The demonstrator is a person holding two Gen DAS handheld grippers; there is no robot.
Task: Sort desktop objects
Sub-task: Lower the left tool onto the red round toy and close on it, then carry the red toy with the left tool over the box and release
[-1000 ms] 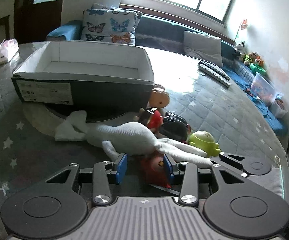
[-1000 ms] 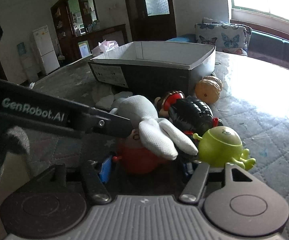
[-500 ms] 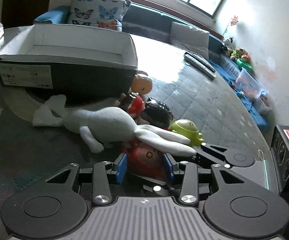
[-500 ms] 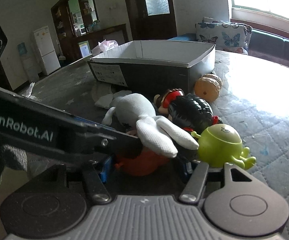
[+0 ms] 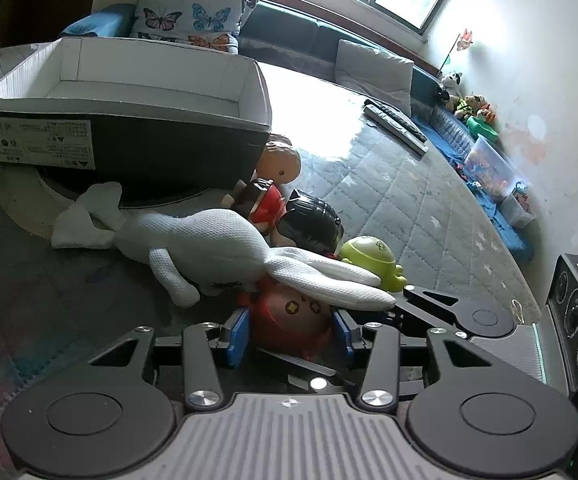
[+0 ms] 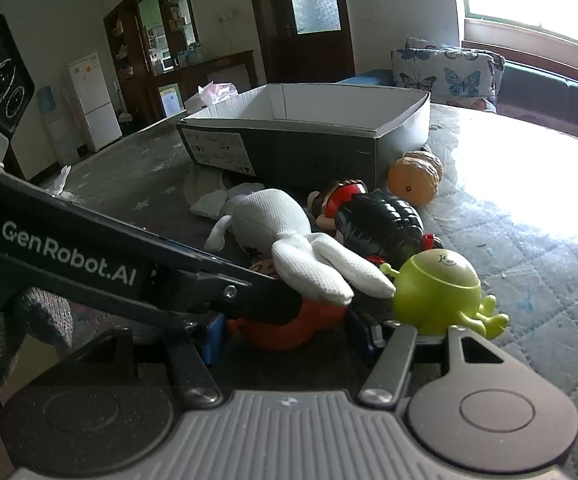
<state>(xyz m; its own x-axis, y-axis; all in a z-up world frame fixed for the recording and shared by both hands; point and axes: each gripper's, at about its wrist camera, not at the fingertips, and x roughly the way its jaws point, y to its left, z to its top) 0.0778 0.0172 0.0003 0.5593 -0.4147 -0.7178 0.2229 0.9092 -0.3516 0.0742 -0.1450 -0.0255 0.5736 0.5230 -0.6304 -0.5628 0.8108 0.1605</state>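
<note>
A pile of toys lies in front of an open black box [image 5: 129, 92] with a white inside. A red round toy [image 5: 289, 318] sits between the blue pads of my left gripper [image 5: 291, 330], which is closed against its sides. A white plush rabbit [image 5: 217, 252] lies over it, ears draped across the top. Behind are a red-and-black figure [image 5: 265, 204], a black helmet-like toy [image 5: 313, 224], a green round toy [image 5: 369, 256] and an orange toy [image 5: 283, 162]. My right gripper [image 6: 289, 338] is open around the same red toy [image 6: 309, 322], beside the green toy [image 6: 437, 292].
The box [image 6: 309, 140] stands on a white round mat [image 5: 21, 204] on a grey quilted, star-patterned tabletop [image 5: 429, 216]. Two remote controls [image 5: 393, 122] lie at the far right. My left gripper's arm [image 6: 129, 272] crosses the right wrist view.
My left gripper has moved forward onto the red toy and its pads now press its sides. The right gripper has stayed in place, with the left arm pushing further across its view.
</note>
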